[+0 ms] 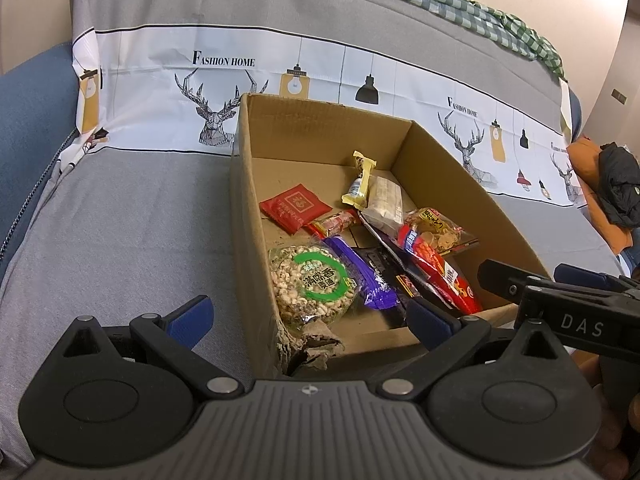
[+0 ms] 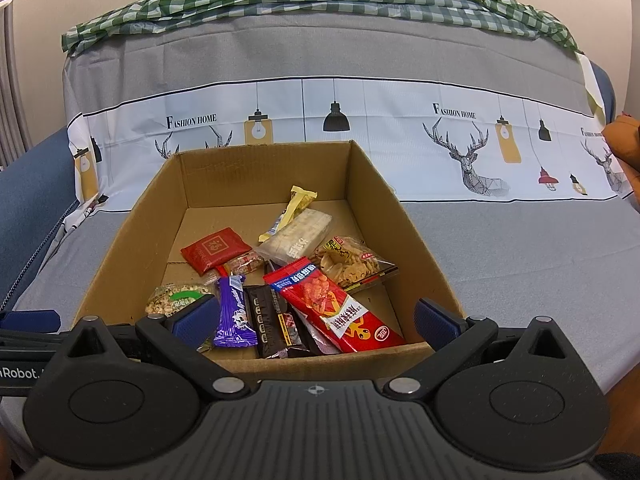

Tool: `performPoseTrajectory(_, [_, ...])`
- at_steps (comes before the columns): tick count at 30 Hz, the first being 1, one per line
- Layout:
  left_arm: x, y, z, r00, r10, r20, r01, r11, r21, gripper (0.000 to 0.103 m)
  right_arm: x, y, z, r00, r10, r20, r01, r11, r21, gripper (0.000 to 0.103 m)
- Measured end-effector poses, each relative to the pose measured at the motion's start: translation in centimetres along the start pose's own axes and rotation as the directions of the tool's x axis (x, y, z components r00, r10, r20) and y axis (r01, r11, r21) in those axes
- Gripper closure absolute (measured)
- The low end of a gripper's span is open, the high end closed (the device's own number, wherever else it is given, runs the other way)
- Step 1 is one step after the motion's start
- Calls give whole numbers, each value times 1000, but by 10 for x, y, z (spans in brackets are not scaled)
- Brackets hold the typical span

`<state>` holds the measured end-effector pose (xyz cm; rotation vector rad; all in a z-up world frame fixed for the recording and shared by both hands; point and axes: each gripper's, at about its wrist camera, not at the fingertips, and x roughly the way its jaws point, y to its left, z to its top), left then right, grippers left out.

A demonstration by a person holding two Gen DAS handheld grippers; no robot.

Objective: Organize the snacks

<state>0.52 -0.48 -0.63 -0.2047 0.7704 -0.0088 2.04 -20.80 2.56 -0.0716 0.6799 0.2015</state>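
- An open cardboard box is seen standing on a grey cloth cover printed with deer heads and hanging lamps
- All the snacks are held inside the box, none on the cloth around it
- A red square packet is found toward the far left, with a yellow wrapped bar and a pale cracker pack behind it
- A clear bag of chips is placed at the right, just beside a long red packet
- A purple packet and a black packet are laid side by side at the near wall
- A round puffed-grain cake is lodged in the near left corner
- The left gripper is held spread wide over the near left corner, empty
- The right gripper is likewise spread apart, nothing pinched, at the near wall of the box
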Motion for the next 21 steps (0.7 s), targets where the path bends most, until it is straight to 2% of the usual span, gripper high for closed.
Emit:
performPoseTrajectory(15, [-2, -2, 0, 1000, -8, 21, 7, 1000, 9, 0, -1, 1, -1, 1000, -1, -6, 2, 1000, 16, 1])
performPoseTrajectory(21, [-5, -6, 1, 998, -25, 52, 24, 999, 28, 0, -1, -2, 0, 1000, 5, -13, -5, 1000, 27, 1])
